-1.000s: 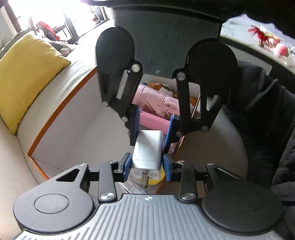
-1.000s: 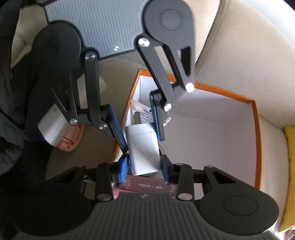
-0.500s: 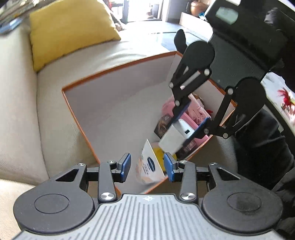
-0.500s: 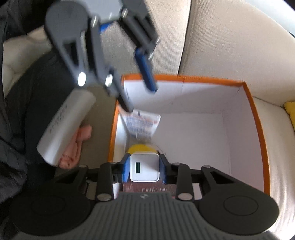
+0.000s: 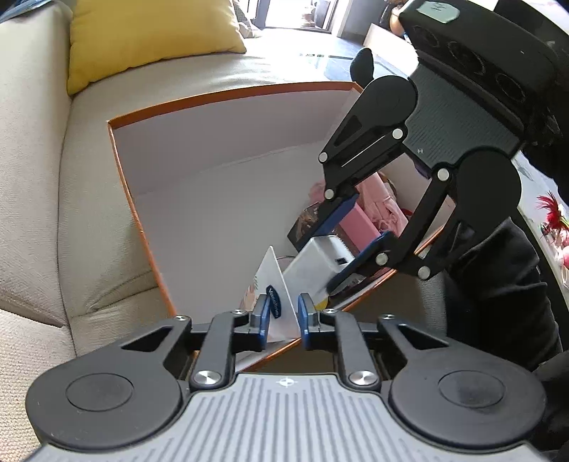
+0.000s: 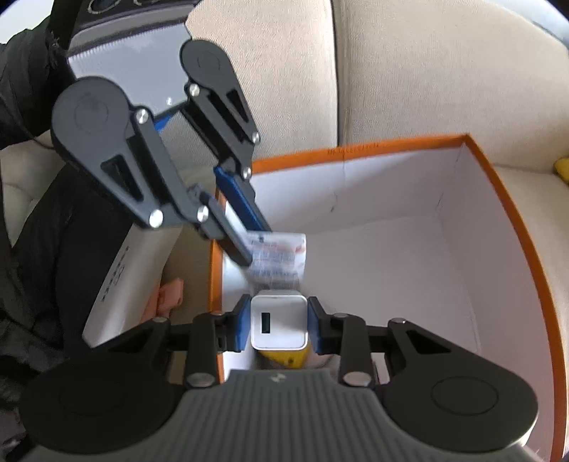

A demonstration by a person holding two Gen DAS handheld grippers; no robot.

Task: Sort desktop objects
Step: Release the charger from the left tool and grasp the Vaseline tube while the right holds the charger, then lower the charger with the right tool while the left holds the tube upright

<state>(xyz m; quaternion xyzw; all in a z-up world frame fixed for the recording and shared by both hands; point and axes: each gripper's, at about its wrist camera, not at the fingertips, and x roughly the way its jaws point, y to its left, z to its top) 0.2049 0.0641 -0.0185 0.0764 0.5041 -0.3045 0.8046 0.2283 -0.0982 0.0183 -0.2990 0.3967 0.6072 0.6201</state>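
Over the orange-rimmed box (image 5: pixel 142 227), my left hand-held gripper (image 5: pixel 282 314), having let go of the white charger (image 6: pixel 279 321), is closing around a sachet (image 5: pixel 274 302) while my right hand-held gripper (image 6: pixel 279 325) stays clamped on that charger, so sorting continues.

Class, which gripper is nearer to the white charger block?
Right. The right gripper grips the white charger block; the left gripper, beside it, is closing on a printed sachet.

Box (image 5: pixel 227 149) on sofa (image 5: pixel 42 199), cushion (image 5: pixel 142 32) behind it; charger (image 6: pixel 279 321) and packet (image 6: pixel 279 259) over its near corner
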